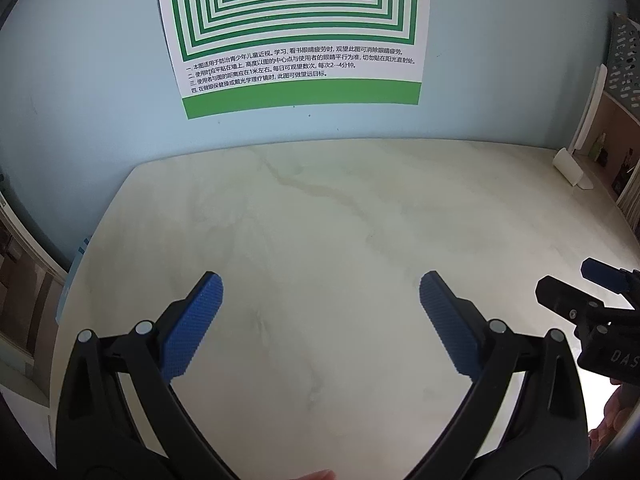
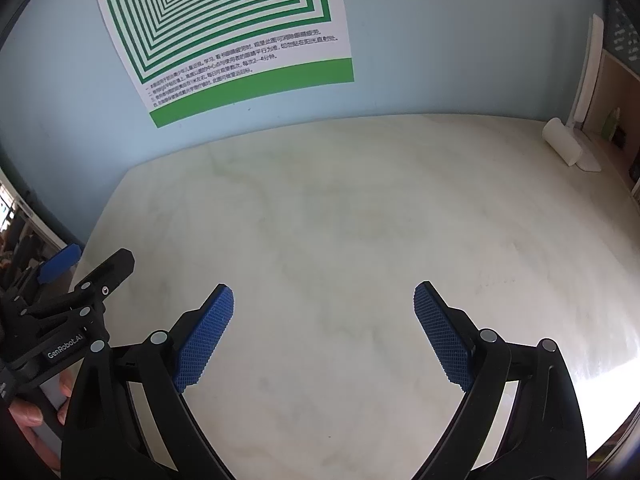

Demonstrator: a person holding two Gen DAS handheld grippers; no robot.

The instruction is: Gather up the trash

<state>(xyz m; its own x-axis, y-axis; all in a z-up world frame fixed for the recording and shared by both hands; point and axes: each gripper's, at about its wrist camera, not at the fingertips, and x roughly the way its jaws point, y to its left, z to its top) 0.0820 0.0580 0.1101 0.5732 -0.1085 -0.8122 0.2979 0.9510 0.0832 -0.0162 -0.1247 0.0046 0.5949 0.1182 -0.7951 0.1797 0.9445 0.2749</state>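
No trash shows in either view. My left gripper [image 1: 320, 292] is open and empty, held above the pale marble table [image 1: 320, 208]. My right gripper [image 2: 323, 300] is open and empty above the same table [image 2: 340, 208]. The right gripper also shows at the right edge of the left wrist view [image 1: 576, 292]. The left gripper also shows at the left edge of the right wrist view [image 2: 84, 264]. Both have blue ribbed pads [image 1: 196, 328] on black arms.
A green-and-white eye-chart poster [image 1: 296, 32] hangs on the light blue wall behind the table. A white lamp base or stand [image 1: 570, 166] sits at the table's far right corner, also in the right wrist view [image 2: 566, 146]. Shelves [image 1: 624, 128] stand to the right.
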